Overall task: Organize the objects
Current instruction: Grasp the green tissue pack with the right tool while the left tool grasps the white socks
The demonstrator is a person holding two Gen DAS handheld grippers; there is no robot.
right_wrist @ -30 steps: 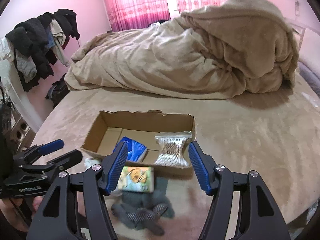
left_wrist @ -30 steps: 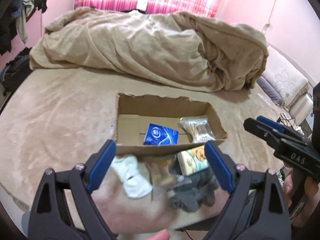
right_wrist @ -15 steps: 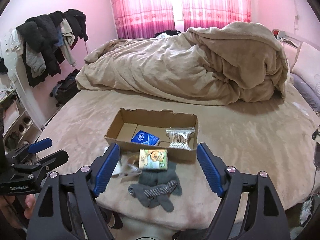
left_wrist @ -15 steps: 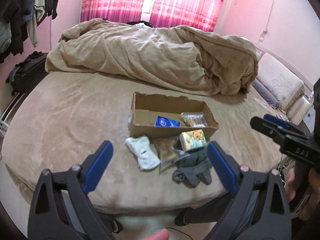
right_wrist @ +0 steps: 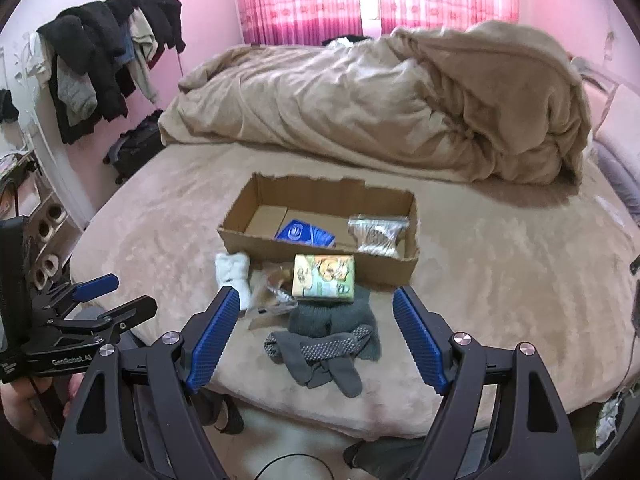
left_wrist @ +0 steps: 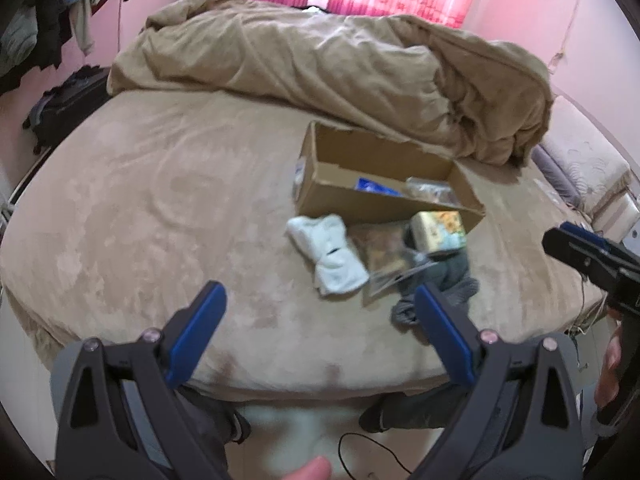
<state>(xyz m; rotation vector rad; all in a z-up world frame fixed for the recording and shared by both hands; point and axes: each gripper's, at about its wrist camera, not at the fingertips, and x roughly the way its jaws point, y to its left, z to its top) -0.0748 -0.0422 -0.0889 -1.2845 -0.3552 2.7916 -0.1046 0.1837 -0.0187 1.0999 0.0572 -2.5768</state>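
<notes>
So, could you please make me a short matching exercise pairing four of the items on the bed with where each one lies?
Items:
1. blue packet
2. cotton swab bag
3. white socks
4. grey socks

Places:
A. on the bedspread, left of the other loose items
B. inside the cardboard box, at its right end
C. nearest the bed's front edge
D. inside the box, near its middle

Pairs: 1-D, 2-B, 3-A, 4-C

On the bed [right_wrist: 500, 264], white socks [right_wrist: 234, 274], grey socks [right_wrist: 328, 344] and a duvet [right_wrist: 384, 108] are seen around the cardboard box [right_wrist: 320, 256].
</notes>
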